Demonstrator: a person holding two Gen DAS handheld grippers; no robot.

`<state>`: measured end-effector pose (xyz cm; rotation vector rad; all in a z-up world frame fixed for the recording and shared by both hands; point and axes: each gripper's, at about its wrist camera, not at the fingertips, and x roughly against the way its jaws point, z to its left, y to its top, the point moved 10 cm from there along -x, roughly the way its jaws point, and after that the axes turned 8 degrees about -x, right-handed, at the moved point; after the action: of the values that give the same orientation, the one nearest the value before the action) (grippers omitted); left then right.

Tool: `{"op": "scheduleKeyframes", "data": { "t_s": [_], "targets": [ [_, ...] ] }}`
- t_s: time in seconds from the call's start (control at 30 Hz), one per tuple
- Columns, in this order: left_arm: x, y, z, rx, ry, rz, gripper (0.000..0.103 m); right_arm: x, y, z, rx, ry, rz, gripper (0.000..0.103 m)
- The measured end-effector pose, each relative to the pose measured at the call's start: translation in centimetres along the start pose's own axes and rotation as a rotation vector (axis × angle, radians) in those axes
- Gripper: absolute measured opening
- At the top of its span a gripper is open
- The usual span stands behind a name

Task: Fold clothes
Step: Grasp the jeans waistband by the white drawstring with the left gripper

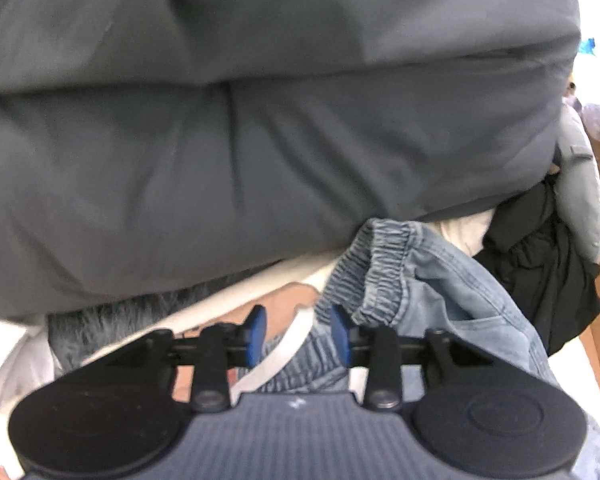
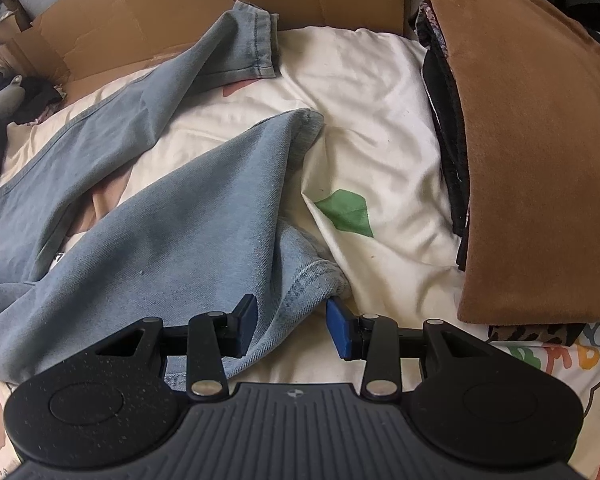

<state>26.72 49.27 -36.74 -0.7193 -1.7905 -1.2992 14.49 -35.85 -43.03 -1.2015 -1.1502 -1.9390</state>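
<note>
One pair of jeans [image 2: 188,216], its waistband out of the right view. Left hand-held gripper [image 1: 299,330] spread over the drawstring [image 1: 288,346]; right hand-held gripper [image 2: 291,322] spread astride a hem, not pinching.

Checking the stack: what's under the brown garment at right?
Under the brown garment, edges of dark folded clothes and a patterned piece show, on the cream sheet. The rest is covered.

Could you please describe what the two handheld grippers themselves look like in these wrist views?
Both look alike. The left gripper and right gripper each have two blue rectangular pads on black linkage arms joined by silver pivot pins. Behind them sits a dark ribbed body with a small pale mark at its centre, flanked by two round black discs. No cables or sleeves are visible.
</note>
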Motion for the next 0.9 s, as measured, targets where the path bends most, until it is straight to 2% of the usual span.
{"op": "scheduleKeyframes", "data": {
  "t_s": [0.17,0.4,0.5,0.63,0.77,0.83,0.9],
  "targets": [
    [-0.4,-1.2,0.7,0.032,-0.044,0.007,0.040,0.1,0.0,0.4,0.016,-0.008,0.004,0.045],
    [-1.0,-2.3,1.3,0.006,-0.076,0.004,0.038,0.6,0.2,1.0,0.061,-0.036,0.012,0.045],
    [-2.0,-2.4,1.4,0.004,-0.135,0.005,0.038,1.2,0.3,1.6,0.093,-0.050,0.021,0.045],
    [-3.7,-2.8,1.8,0.055,-0.232,0.027,0.038,2.7,1.0,2.9,0.189,-0.059,0.021,0.046],
    [-4.3,-2.9,2.0,0.075,-0.271,0.029,0.038,3.5,1.5,3.8,0.222,-0.064,0.012,0.048],
    [-4.5,-2.9,2.1,0.080,-0.280,0.035,0.034,3.4,1.5,4.0,0.210,-0.063,0.015,0.048],
    [-4.7,-3.0,2.0,0.073,-0.290,0.058,0.008,3.1,1.4,4.1,0.201,-0.062,0.021,0.048]
  ]
}}
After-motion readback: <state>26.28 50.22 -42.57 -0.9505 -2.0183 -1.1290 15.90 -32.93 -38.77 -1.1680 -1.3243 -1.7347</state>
